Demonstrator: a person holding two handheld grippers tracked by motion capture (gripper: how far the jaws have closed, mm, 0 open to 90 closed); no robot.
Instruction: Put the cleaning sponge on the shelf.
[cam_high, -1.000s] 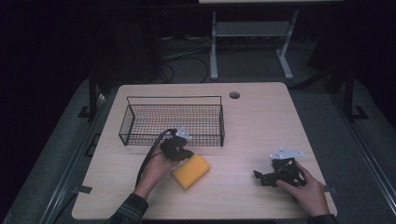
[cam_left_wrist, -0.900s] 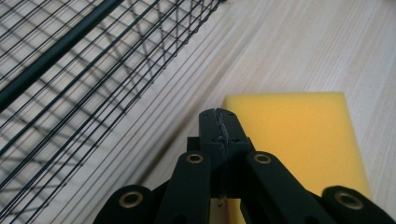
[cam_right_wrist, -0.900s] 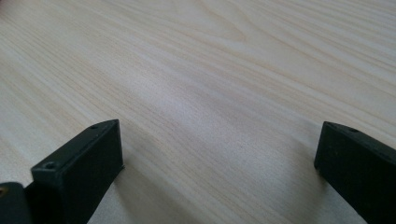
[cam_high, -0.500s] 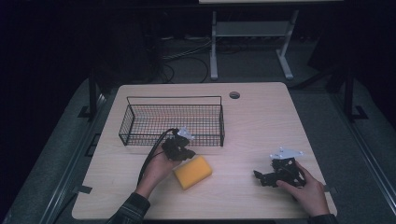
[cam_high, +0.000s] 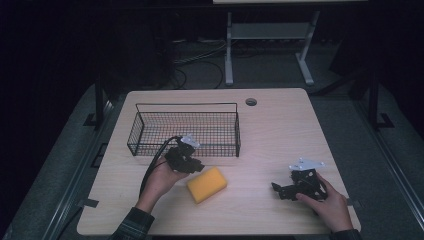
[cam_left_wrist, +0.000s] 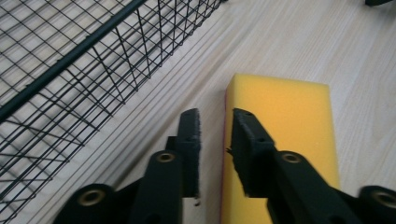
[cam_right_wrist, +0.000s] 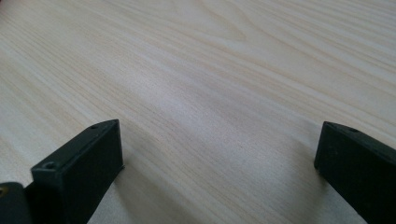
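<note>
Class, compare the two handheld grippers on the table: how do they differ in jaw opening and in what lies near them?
The left gripper shows a narrow gap between its jaws, which have just been opening; the right gripper stands wide open. The left gripper is at the yellow sponge, near the wire basket; the right faces bare table. Both have black jaws.

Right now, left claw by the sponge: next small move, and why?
Probably open wider and shift over the sponge. The left claw has just been opening, but its narrow gap straddles only the sponge's edge, nothing gripped; the basket waits just behind.
</note>
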